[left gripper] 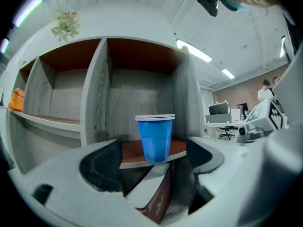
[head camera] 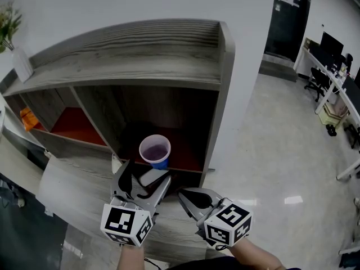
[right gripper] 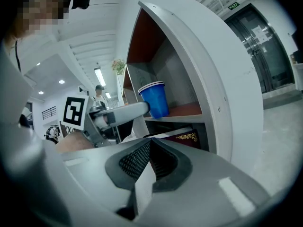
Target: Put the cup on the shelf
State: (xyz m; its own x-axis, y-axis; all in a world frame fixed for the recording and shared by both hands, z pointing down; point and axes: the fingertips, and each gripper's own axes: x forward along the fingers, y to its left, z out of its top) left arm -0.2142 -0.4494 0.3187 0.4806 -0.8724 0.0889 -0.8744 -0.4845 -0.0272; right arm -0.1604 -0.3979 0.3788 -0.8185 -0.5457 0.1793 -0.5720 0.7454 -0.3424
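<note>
Left claw wide, cup just beyond

Plant partly off-frame, top L

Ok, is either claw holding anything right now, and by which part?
Nothing is held. The left claw is open, clear of the blue cup, which stands upright on the shelf. The right claw is shut and empty.

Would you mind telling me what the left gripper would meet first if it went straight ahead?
Most likely the blue cup, standing upright on the shelf board dead ahead, though its distance is unclear.
</note>
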